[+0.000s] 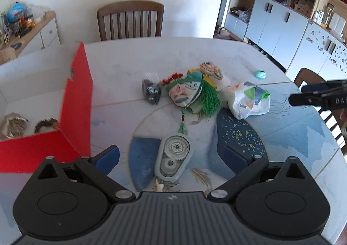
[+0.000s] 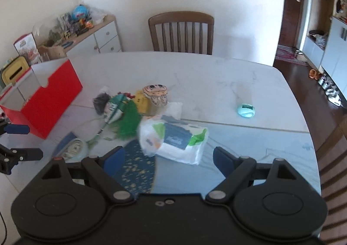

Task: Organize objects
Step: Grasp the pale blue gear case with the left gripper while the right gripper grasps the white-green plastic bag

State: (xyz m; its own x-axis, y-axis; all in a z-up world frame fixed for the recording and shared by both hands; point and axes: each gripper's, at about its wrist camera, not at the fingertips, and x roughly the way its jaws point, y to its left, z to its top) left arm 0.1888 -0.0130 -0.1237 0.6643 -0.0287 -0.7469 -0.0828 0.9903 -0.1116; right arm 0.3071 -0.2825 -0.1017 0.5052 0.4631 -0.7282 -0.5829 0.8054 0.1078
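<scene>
The left hand-held gripper [image 1: 171, 158] hangs spread wide and empty, with the grey gear case [image 1: 174, 161] lying on the worktop [image 1: 134, 60] between its fingers, long axis running from 12 to 6 o'clock along the line the fingers point. The red box [image 1: 76, 102] stands at about 10 o'clock from it. The right hand-held gripper [image 2: 169, 158] is also spread and empty, the plastic-wrapped packet [image 2: 173, 138] just ahead at 12 o'clock, so I judge the left the nearer to the case.
</scene>
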